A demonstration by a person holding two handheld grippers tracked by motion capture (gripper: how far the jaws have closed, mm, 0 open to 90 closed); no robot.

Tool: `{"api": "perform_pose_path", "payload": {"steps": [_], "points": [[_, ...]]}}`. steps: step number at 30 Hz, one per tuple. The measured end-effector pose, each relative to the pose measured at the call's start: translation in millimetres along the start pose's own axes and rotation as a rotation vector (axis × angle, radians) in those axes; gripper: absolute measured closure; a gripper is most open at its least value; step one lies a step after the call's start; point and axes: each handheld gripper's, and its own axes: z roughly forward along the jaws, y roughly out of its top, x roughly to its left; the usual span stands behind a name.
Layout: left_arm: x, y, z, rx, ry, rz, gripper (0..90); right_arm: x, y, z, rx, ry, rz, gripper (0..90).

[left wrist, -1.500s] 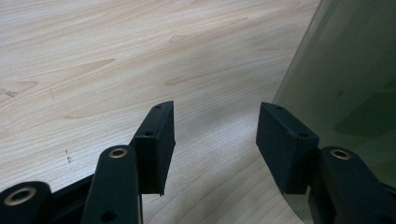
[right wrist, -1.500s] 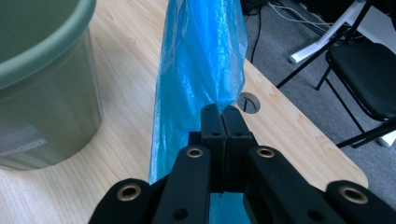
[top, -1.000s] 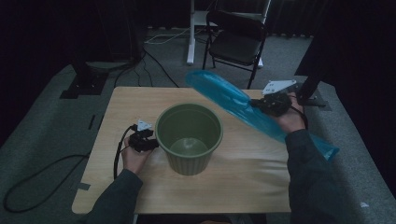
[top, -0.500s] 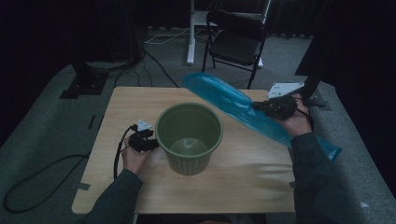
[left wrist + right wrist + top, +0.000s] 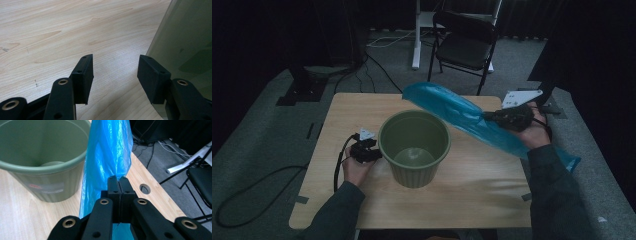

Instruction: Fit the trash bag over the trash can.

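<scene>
Pale wood table (image 5: 362, 105) at frame centre, grey carpet around, black folding chair (image 5: 464, 42) at top. Green bin (image 5: 414, 147) mid-table; pale label (image 5: 46, 187) unreadable. Right gripper (image 5: 492, 116) clamped on blue bag (image 5: 462, 117), right of centre. Left gripper (image 5: 115, 75) apart, beside bin.

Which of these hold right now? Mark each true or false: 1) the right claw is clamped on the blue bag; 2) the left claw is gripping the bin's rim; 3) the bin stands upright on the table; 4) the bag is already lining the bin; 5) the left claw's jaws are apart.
1) True: the right claw is shut on the blue bag.
2) False: the left claw sits low on the table beside the wall of the green bin, with nothing between its jaws.
3) True: it stands upright, mouth up.
4) False: the bag hangs in the air, stretched above and beside the bin's rim.
5) True: they stand open.
</scene>
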Motion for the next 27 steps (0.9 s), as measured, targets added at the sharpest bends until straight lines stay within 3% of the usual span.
{"api": "perform_pose_path", "payload": {"steps": [24,27], "points": [[-0.9,0.1,0.7,0.001,0.004,0.002,46.9,13.0,5.0,-16.6,-0.023,0.101,-0.067,89.8],[-1.0,0.0,0.9,0.000,0.003,0.000,46.9,15.8,4.9,-10.9,0.015,0.140,-0.085,89.7]]}}
